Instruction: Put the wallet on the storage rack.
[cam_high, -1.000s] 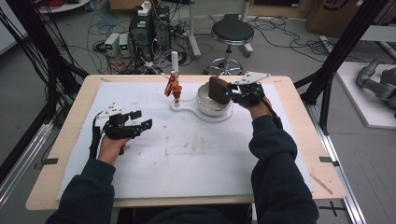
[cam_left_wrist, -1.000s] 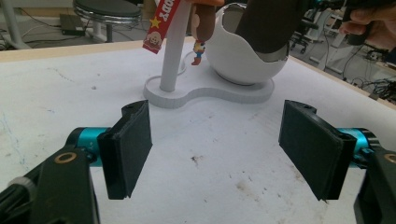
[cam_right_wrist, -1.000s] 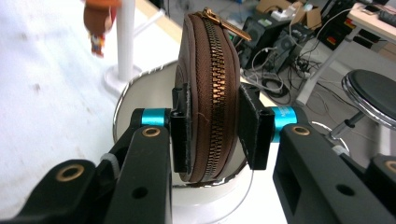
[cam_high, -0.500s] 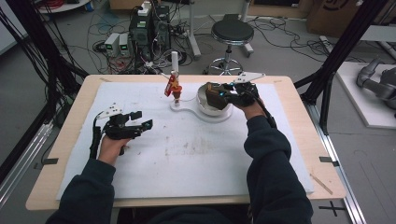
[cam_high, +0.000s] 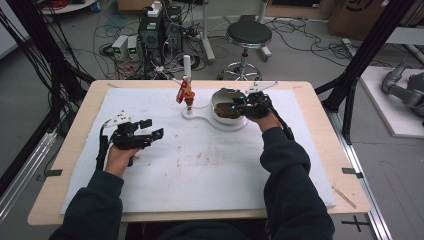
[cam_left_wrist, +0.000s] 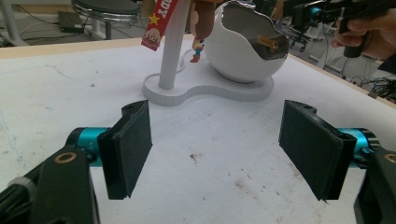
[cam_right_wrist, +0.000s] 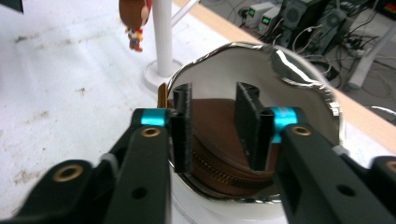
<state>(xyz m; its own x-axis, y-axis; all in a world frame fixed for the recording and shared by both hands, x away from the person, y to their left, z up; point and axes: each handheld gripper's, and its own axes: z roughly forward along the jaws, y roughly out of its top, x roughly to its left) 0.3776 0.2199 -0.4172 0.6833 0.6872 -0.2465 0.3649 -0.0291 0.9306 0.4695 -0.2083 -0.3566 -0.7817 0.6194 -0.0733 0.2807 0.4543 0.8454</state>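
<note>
A brown zippered pouch (cam_right_wrist: 219, 158) lies inside a white egg-shaped bowl (cam_right_wrist: 303, 79) at the back of the mat. My right gripper (cam_right_wrist: 217, 126) hangs over the bowl's mouth; its jaws have just been opening and now stand apart above the pouch, with the pads not pressing on it. From above, the right gripper (cam_high: 235, 105) covers part of the bowl (cam_high: 218, 97). My left gripper (cam_high: 152, 129) rests open on the mat at the left, nothing between its pads (cam_left_wrist: 130, 144). It faces the bowl (cam_left_wrist: 233, 60), and the pouch's (cam_left_wrist: 273, 49) gold zipper pull shows over the rim.
The bowl shares a flat white base (cam_high: 210, 121) with a white post (cam_high: 186, 67), from which a small toy figure (cam_high: 183, 92) hangs on a red strap. A white mat (cam_high: 200, 170) covers the wooden table. A stool (cam_high: 248, 35) and electronics stand beyond the far edge.
The right gripper brought the brown pouch down from above the bowl into it, and its jaws have parted. The left gripper has not moved.
</note>
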